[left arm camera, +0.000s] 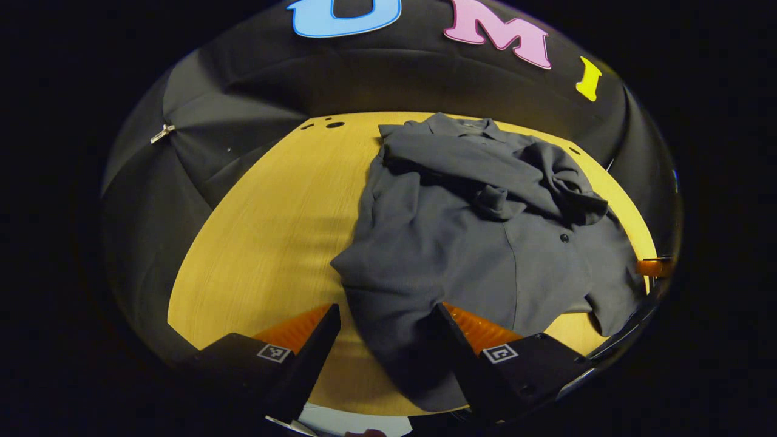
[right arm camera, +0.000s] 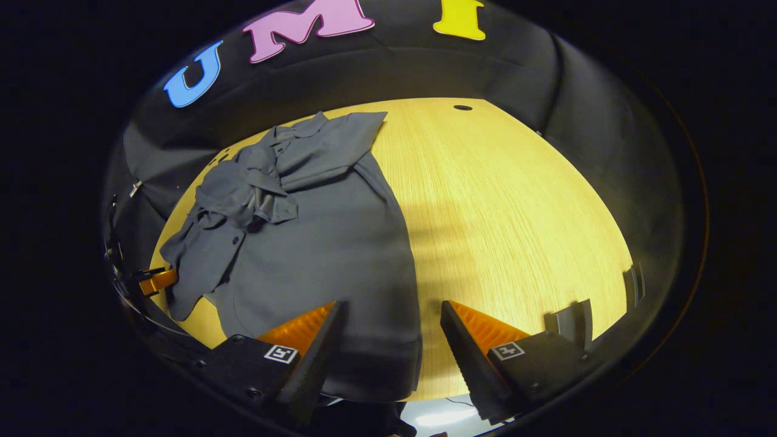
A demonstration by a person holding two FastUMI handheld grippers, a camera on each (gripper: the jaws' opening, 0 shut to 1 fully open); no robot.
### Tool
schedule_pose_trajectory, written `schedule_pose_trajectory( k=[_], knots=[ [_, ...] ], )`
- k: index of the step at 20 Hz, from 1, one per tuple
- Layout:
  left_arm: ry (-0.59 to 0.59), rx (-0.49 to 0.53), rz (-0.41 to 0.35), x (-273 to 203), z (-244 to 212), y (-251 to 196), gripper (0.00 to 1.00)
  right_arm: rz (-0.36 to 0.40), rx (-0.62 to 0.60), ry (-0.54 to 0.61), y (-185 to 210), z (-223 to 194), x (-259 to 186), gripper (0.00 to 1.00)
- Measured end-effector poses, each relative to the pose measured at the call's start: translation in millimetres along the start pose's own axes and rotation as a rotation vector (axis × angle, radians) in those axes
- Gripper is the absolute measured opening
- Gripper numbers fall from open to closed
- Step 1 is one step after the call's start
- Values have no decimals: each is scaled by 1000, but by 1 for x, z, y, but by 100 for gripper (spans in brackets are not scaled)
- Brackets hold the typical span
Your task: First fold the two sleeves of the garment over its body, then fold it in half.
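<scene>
Your shirt point(left arm camera: 461, 243) lies collar toward 12 o'clock, hem toward 6; left gripper point(left arm camera: 385, 340) and right gripper point(right arm camera: 391, 334) both gape; right gripper view adds bare table point(right arm camera: 516, 200) at 3 o'clock.

My right gripper point(right arm camera: 391, 315) hangs wide open over the grey shirt's point(right arm camera: 328, 243) hem on the wooden table point(right arm camera: 516, 200).

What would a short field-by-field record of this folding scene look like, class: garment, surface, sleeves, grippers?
garment: dark grey button-up shirt, lying flat, collar at the far end
surface: pale wooden table
sleeves: both bunched over the shirt's upper body
left gripper: open, over the shirt's near hem
right gripper: open, over the shirt's near hem corner
half fold: not yet done
</scene>
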State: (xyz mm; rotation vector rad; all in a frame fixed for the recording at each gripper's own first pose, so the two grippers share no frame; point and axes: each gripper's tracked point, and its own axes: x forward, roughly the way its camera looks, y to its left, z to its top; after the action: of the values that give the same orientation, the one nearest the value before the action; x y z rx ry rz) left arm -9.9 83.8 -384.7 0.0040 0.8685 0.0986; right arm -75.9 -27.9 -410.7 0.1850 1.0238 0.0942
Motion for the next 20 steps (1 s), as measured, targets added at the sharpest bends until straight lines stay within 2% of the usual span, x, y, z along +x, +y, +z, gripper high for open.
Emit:
schedule_pose_trajectory(
  k=[3,6,8,9,10,11,13,14,17,20],
  knots=[
    [-1,19,-9,4,3,-5,97,6,-35,4,6,-1,7,99],
    [2,-7,-22,6,3,-7,97,-24,-116,16,9,-3,12,99],
    [2,53,-69,6,2,-16,94,-8,-168,17,18,-4,13,99],
    [1,89,-98,6,3,-23,78,12,-183,19,26,-4,14,87],
    [7,116,-127,7,4,-28,61,35,-205,21,33,-3,16,66],
    [5,124,-145,9,6,-33,44,73,-217,34,42,-3,17,61],
    [24,116,-155,6,4,-33,10,100,-217,45,47,-3,17,25],
    [44,99,-172,6,4,-34,8,103,-212,43,47,-2,16,7],
    [91,66,-221,-3,-3,-37,6,101,-230,54,47,-10,11,6],
    [107,55,-217,-11,-9,-37,6,125,-243,72,45,-16,1,6]
  ],
)
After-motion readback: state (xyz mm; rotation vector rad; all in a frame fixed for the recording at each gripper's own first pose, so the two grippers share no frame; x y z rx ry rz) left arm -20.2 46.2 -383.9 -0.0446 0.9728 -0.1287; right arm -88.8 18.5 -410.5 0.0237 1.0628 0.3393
